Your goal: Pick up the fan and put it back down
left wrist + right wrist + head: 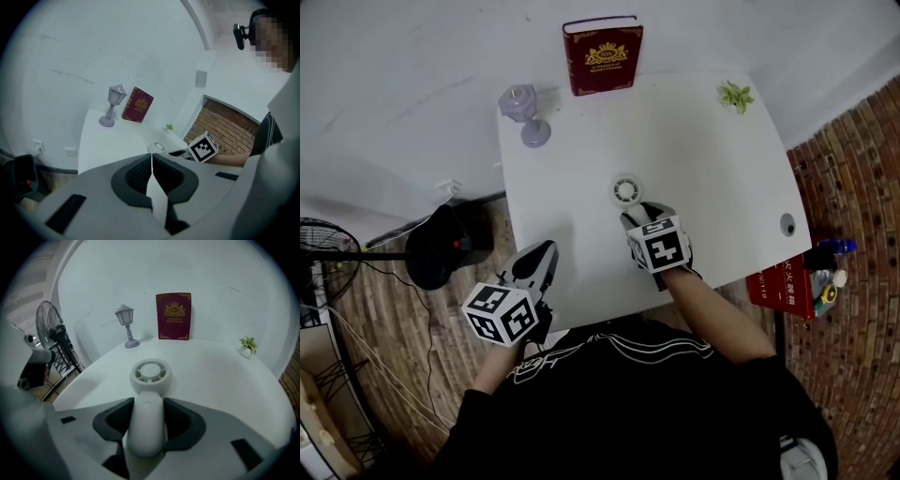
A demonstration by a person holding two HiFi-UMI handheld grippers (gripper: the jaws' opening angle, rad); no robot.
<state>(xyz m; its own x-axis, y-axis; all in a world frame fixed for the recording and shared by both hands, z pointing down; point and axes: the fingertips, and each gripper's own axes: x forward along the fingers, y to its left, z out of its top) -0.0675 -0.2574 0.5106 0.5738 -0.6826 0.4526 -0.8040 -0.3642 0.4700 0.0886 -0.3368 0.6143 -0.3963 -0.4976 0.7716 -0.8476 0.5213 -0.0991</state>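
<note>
The white fan [150, 372] is seen lying flat on the white table [712, 150], round head facing up, handle pointed back towards the person. The handle is taken between the jaws of the right gripper [147, 409], and in the right gripper view the dark pads [179, 420] are pressed against it on both sides: a pinch on the handle, with the head left clear ahead of the tips. In the head view the fan [625, 191] is found near the middle of the table, the right gripper [640, 215] tilted down onto it from the near edge.

The left gripper [542, 253] is held off to the left, at the table's near left edge, well apart from the fan. Its jaws are closed together with nothing between them, the tips meeting in the left gripper view [152, 158].

Along the far edge, a maroon book [602, 54] is stood upright, a small lilac lamp [525, 112] is set to its left, and a little potted plant [736, 96] is placed at the far right corner.
</note>
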